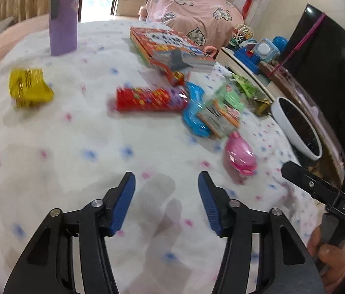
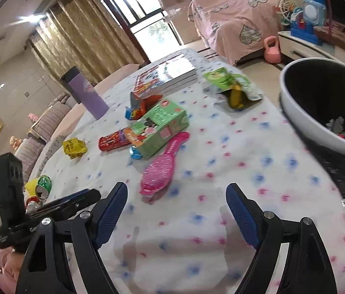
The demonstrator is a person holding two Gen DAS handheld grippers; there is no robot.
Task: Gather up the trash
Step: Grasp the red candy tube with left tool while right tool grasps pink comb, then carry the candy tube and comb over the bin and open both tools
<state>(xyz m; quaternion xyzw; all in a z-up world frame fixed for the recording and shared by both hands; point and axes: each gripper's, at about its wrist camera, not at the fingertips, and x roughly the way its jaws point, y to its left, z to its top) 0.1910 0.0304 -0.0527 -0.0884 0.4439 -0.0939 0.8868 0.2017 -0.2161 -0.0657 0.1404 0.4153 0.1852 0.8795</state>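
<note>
Both my grippers are empty: left gripper (image 1: 166, 203) jaws part open, right gripper (image 2: 176, 216) wide. Crumpled yellow foil wrapper (image 1: 29, 87) lies at 10 o'clock. I'd approach low w/ pads straddling it, then carry to the white-rimmed black bin (image 2: 319, 132) at 2 o'clock.

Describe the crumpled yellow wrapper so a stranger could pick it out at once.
Start at the tall purple cup on the spotted white tablecloth. Nearer the camera, left of the red tube, the yellow wrapper lies alone on bare cloth. It is the only crumpled, all-yellow packet with black print.
</note>
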